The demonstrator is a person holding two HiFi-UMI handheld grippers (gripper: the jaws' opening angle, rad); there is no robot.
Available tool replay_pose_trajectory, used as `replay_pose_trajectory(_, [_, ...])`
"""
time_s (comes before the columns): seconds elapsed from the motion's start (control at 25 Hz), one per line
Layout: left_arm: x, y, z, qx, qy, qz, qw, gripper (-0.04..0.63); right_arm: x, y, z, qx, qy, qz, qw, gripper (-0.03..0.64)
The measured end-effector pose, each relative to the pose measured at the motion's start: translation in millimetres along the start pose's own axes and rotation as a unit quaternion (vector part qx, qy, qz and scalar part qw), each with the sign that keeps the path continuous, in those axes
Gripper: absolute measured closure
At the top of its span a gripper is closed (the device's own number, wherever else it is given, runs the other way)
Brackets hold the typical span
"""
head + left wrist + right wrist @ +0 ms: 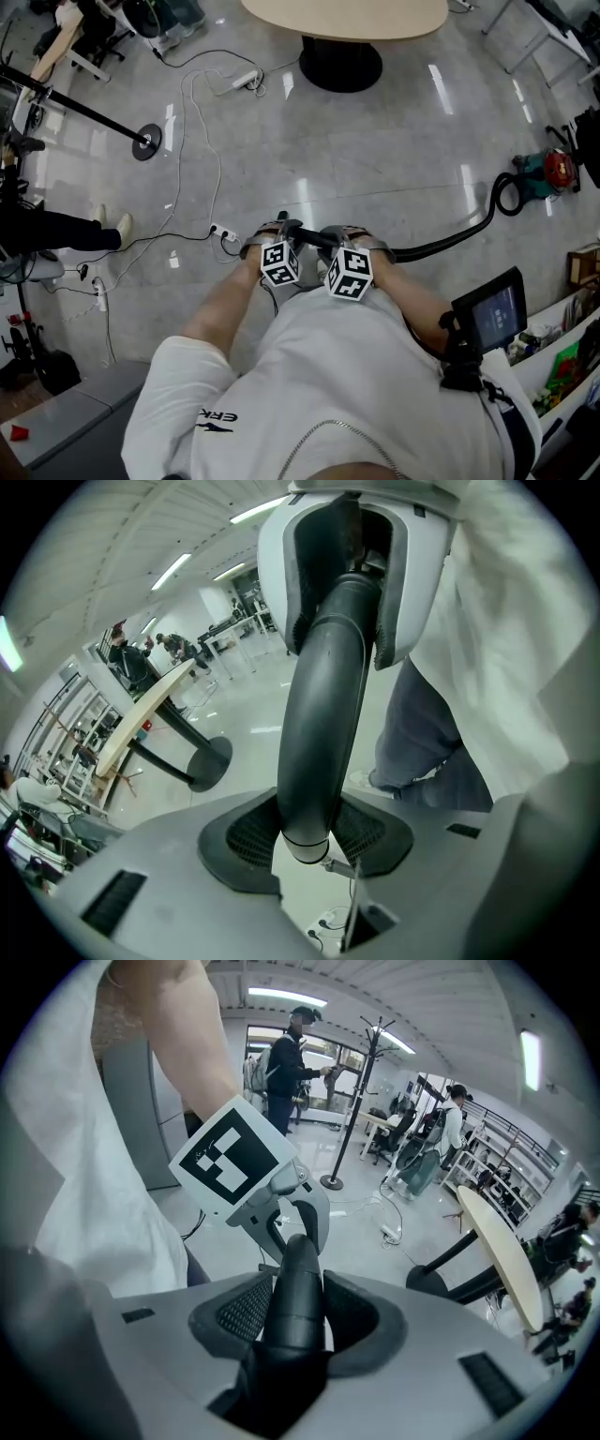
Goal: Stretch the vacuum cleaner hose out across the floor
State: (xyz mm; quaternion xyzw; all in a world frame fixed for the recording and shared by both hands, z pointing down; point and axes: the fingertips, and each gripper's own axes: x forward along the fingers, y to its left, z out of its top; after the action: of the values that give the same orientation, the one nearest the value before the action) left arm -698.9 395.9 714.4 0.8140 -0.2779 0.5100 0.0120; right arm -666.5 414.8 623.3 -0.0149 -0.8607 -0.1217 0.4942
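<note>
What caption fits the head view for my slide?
Left tongs and right tongs clamp the black hose, which trails across the floor to the vacuum cleaner.

Both forearms reach forward at centre frame, left gripper [281, 234] and right gripper [351, 238] side by side, each apparently clamped on the hose [441, 246].

The grey floor [375, 159] is polished and glossy. The black vacuum cleaner hose [323, 714] looks like smooth, semi-matt plastic. The left gripper [307, 834] has a matt grey plastic shell and dark, finely gridded pads [246, 834]. The white shirt [375, 375] is cloth.
</note>
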Motion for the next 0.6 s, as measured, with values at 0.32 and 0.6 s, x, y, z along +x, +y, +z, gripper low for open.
replay_pose_trajectory(0.32, [-8, 26, -35, -0.027, 0.022, 0.024, 0.9991, 0.451, 23, -14, 32, -0.027, -0.017, 0.012, 0.999, 0.449])
replay_pose_trajectory(0.6, [-16, 59, -72, -0.050, 0.040, 0.042, 0.9970, 0.451, 50, -34, 67, -0.047, -0.029, 0.029, 0.998, 0.448])
